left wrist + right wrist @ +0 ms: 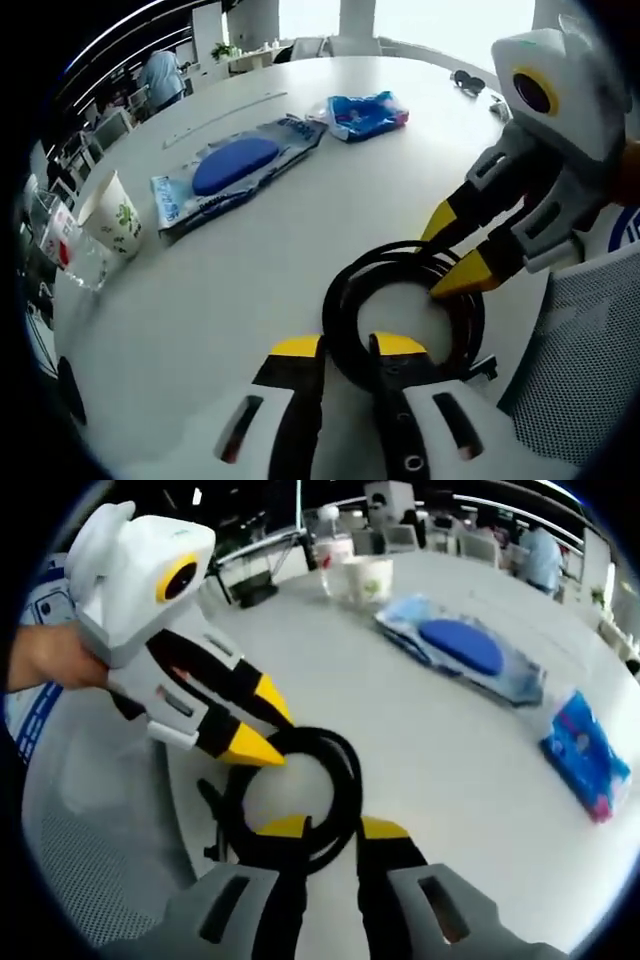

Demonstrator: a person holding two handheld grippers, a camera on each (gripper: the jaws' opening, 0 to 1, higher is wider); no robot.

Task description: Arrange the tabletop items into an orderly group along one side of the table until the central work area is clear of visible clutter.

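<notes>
Coiled black cable (pixel 405 305) lies at the table's near edge, low centre in both views. Left gripper (pixel 347 347): yellow-tipped jaws straddle the coil's near strand, pinching it. Right gripper (pixel 333 828): same arrangement from the opposite side, jaws closed on the strand crossing between them.

Left gripper view: the right gripper enters from the right edge, its yellow tips on the coil's far side. Upper centre, a clear wrapped pack with a blue oval pad (pixel 236 166); beyond it a small blue packet (pixel 367 114); at the left edge a paper cup with green print (pixel 112 215) beside a clear bottle with red label (pixel 62 243). Dark sunglasses (pixel 468 81) far upper right.

Right gripper view: the left gripper comes from the upper left, held by a bare hand (pixel 45 658). The blue packet sits at right edge, the pad pack upper right.

Round white table (pixel 380 190). Grey mesh chair back (pixel 575 370) lower right. Office beyond, bright windows, a seated person in blue (pixel 160 78) upper left.
</notes>
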